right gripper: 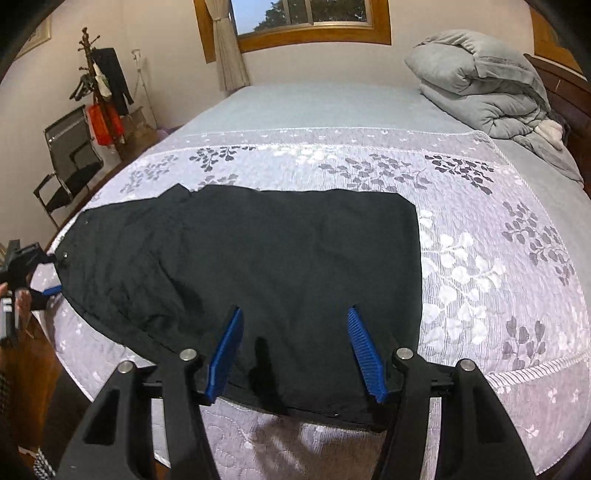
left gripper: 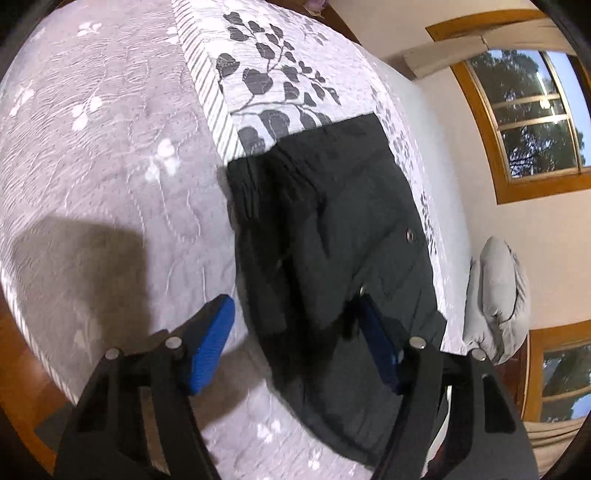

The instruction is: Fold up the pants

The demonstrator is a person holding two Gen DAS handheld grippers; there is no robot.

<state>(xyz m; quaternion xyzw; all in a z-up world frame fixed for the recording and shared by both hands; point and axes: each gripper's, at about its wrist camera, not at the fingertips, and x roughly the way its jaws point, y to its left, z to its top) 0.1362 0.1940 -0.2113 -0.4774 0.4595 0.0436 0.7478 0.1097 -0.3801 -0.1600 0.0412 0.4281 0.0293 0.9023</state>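
While folded, pants [right gripper: 258, 266] lie crosswise.

1 pair of black pants [right gripper: 258, 266], folded flat on the bed. 2 metal snaps on it in the left wrist view, 1 [left gripper: 410, 234] near the waist edge and 1 [left gripper: 362, 290] lower.

2 grippers: left gripper [right gripper: 48, 275] at the pants' left end, right gripper [right gripper: 295, 314] over the near edge. 2 blue pads each, so 4 pads [right gripper: 225, 354].

1 bed, 1 patterned bedspread [right gripper: 480, 258], 1 bundled grey duvet [right gripper: 487, 92].

1 chair [right gripper: 70, 162], 1 coat rack [right gripper: 99, 85], 1 curtain [right gripper: 229, 48].

Windows: 1 [right gripper: 306, 14] in the right wrist view, 2 in the left wrist view; overlap between views can't be told.
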